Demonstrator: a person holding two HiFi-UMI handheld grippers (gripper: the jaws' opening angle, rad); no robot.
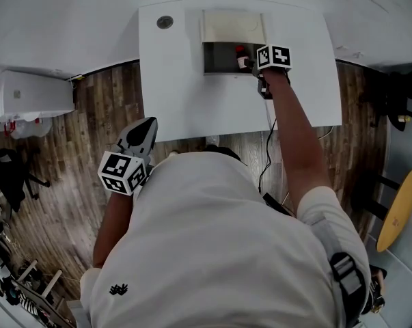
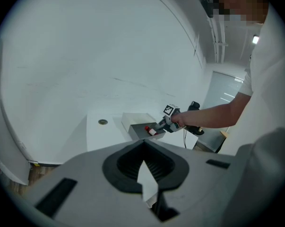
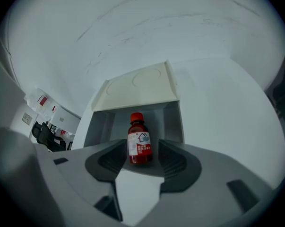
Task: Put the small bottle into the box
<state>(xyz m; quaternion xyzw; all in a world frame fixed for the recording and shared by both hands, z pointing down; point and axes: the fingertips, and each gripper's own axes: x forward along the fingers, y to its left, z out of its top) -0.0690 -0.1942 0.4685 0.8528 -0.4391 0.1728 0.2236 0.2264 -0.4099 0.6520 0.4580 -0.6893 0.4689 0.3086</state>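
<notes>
The small bottle [image 3: 139, 141], brown with a red cap and a white label, sits between the jaws of my right gripper [image 3: 141, 156], which is shut on its lower part. Its cap points into the open grey box [image 3: 170, 122], whose cream lid [image 3: 137, 90] is folded back. In the head view the bottle [image 1: 241, 57] is inside the box [image 1: 214, 59] at the far side of the white table [image 1: 178, 94], with my right gripper [image 1: 252, 64] at the box's right front. My left gripper [image 1: 149, 123] hangs shut and empty near the table's front edge.
A round grommet hole [image 1: 165, 22] lies left of the box. A black cable [image 1: 268, 152] hangs off the table's front. A white cabinet [image 1: 28, 94] stands at the left on the wooden floor and a yellow round table [image 1: 399, 210] at the right.
</notes>
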